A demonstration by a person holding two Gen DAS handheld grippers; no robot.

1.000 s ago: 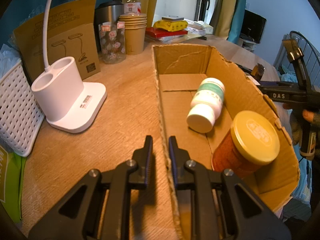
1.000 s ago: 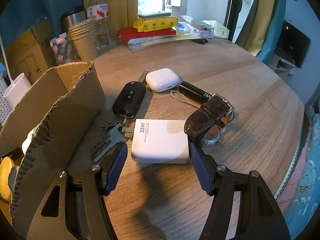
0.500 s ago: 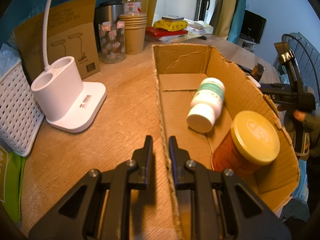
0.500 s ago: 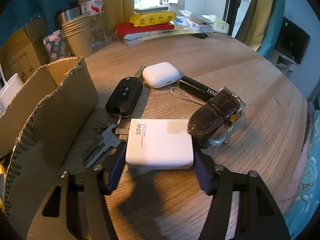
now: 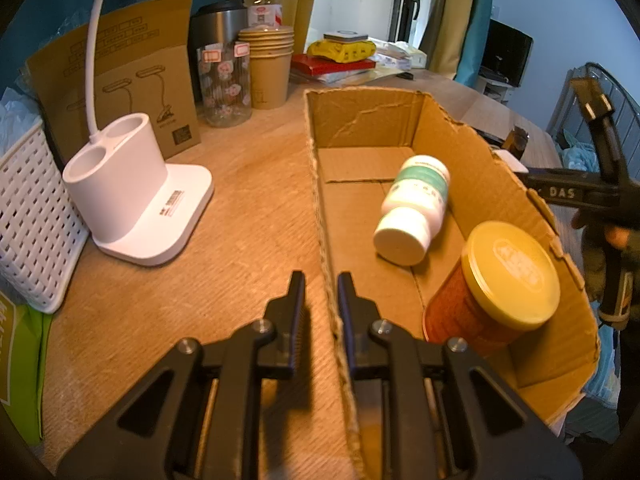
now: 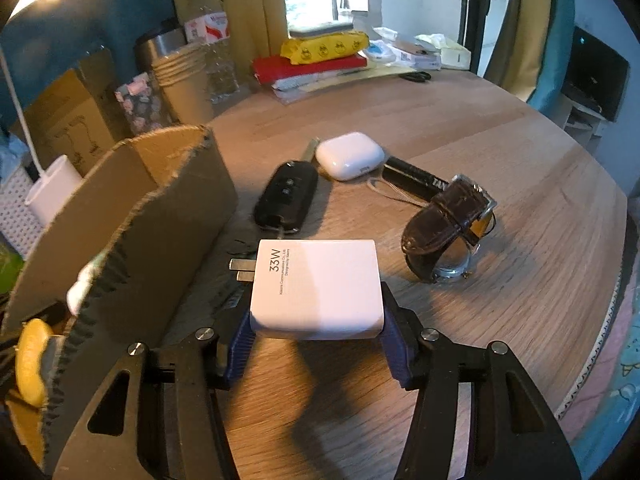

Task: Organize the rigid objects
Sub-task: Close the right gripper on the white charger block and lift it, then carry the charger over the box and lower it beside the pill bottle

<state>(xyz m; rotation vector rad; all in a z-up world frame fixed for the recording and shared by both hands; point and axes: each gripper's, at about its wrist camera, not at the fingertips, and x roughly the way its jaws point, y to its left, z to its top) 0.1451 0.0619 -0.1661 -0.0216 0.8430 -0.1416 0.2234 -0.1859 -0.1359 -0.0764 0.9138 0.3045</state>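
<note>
My left gripper (image 5: 321,292) is shut on the near left wall of an open cardboard box (image 5: 320,216). Inside lie a white pill bottle (image 5: 416,204) and an orange jar with a yellow lid (image 5: 496,292). My right gripper (image 6: 316,336) is shut on a white 33W charger (image 6: 316,288) and holds it lifted above the table, right of the box wall (image 6: 132,232). On the table beyond lie a black car key (image 6: 288,196), a white earbud case (image 6: 350,155), a black flashlight (image 6: 416,178) and a brown-strapped watch (image 6: 448,228).
Left of the box stand a white lamp base (image 5: 132,196), a white basket (image 5: 28,216), a cardboard sleeve (image 5: 116,76), a jar (image 5: 226,80), paper cups (image 5: 268,64) and a bottle. Books and a yellow pack (image 6: 320,56) lie at the back. The round table's edge (image 6: 612,280) is at right.
My right gripper closed on the charger and lifted it off the table, uncovering its prongs. The left gripper has stayed on the box wall.
</note>
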